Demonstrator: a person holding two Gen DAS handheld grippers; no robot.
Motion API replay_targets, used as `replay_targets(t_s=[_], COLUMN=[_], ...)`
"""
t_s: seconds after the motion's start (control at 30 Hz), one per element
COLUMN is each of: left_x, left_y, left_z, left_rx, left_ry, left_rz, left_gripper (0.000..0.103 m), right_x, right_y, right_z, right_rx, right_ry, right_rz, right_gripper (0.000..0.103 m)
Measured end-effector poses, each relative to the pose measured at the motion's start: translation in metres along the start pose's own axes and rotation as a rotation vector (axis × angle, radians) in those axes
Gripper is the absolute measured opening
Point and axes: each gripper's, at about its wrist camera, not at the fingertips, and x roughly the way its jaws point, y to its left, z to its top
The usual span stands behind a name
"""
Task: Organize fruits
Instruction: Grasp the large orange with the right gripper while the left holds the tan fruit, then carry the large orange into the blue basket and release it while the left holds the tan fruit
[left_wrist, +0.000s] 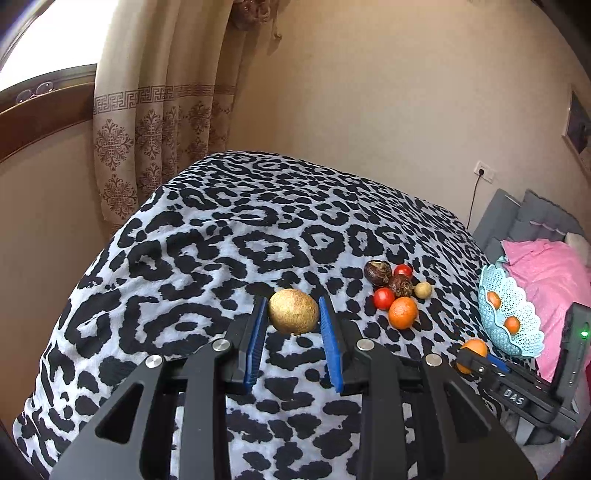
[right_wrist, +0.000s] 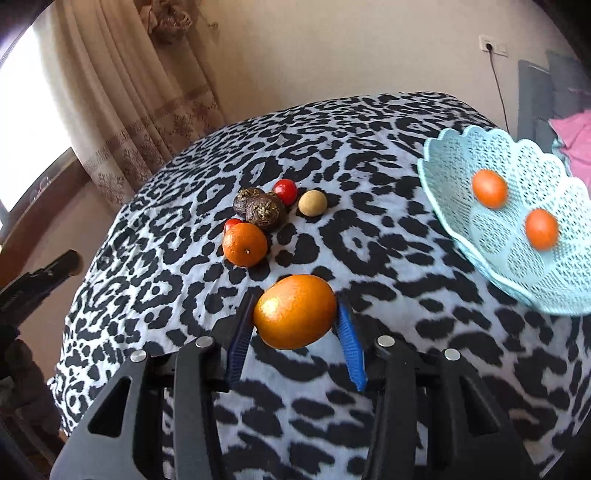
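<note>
Oranges, firm and waxy: my right gripper (right_wrist: 295, 317) pinches one orange (right_wrist: 294, 312) across its middle, near the basket (right_wrist: 443, 192); my left gripper (left_wrist: 293, 314) clasps a rough yellow fruit (left_wrist: 293, 311) above the bedspread (left_wrist: 221, 240).

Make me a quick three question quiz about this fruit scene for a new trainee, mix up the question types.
1. True or false: the blue basket holds no fruit yet.
2. What sits between the left gripper fingers: A) red tomato B) yellow-brown round fruit C) small orange?
3. Fill in: the right gripper grips a large ____.

Key: 1 false, two small orange fruits lie in it; 2 B; 3 orange.
</note>
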Motion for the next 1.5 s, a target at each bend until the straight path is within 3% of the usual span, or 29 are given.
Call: replay_targets(t_s=[0.4,0.8,1.5], left_x=[-0.005,-0.01,-0.024], left_y=[-0.015,-0.027,-0.044], left_z=[-0.004,-0.007,-0.011], left_rx=[0.029,0.059,0.095], left_ry=[-0.006,-0.014,-0.035], left_rz=[-0.016,-0.034,-0.067], left_gripper=[0.029,0.029,0.029], right_x=[-0.06,-0.1,-0.098], right_y=[-0.041,-0.094,-0.148], right_z=[0.007,0.009,0.012], right_rx=[0.124,0.249,0.329], right_ry=[-0.139,-0.24,-0.257], right_rz=[-0.02,-0.111,-0.254], right_gripper=[0.045,0.045,0.045])
